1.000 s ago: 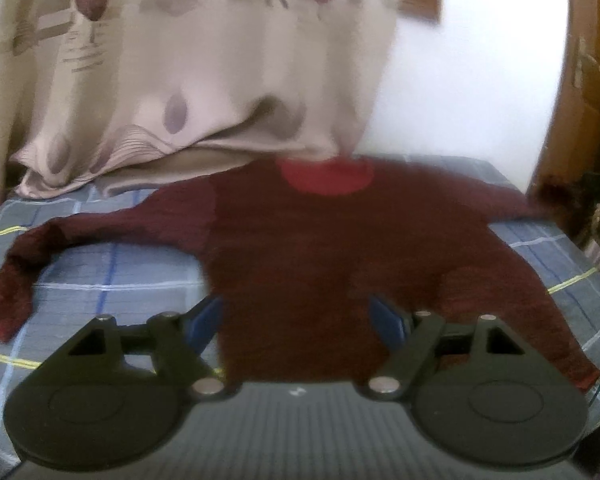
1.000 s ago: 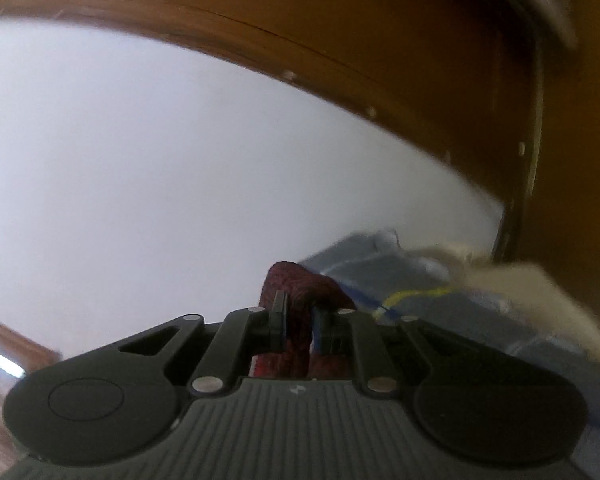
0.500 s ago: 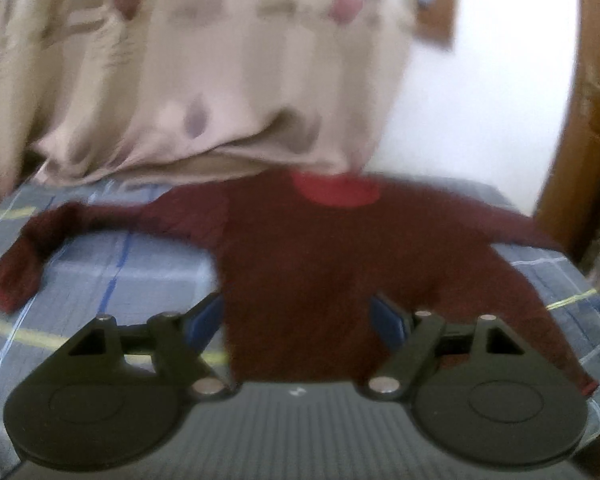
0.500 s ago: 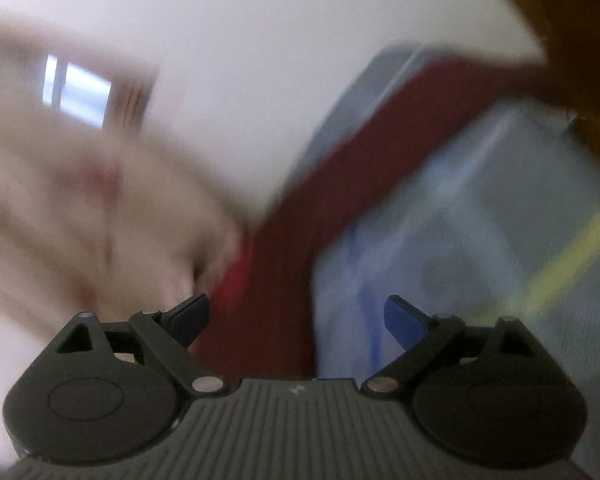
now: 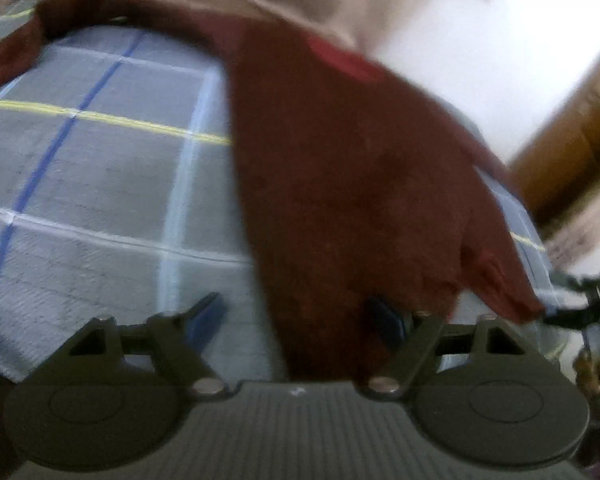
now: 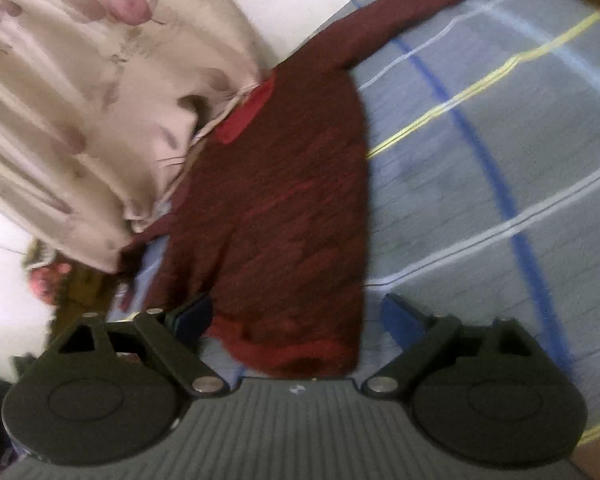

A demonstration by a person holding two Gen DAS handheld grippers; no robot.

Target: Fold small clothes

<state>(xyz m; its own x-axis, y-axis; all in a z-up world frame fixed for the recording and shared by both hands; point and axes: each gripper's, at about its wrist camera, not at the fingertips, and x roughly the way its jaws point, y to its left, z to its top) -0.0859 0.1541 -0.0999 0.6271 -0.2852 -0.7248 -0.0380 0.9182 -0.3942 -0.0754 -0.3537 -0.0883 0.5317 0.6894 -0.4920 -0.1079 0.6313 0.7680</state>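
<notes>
I see maroon sweater [image 5: 340,168] flat on checked bedsheet [image 5: 100,168] | left gripper [image 5: 296,316] just widened, hem between, unpinched | right gripper [image 6: 296,316] eased in slightly, apart over hem, no grip

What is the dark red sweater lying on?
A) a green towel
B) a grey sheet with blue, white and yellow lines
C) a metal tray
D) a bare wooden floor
B: the dark red sweater is spread flat on a grey sheet crossed by blue, white and yellow lines, seen in both wrist views.
</notes>
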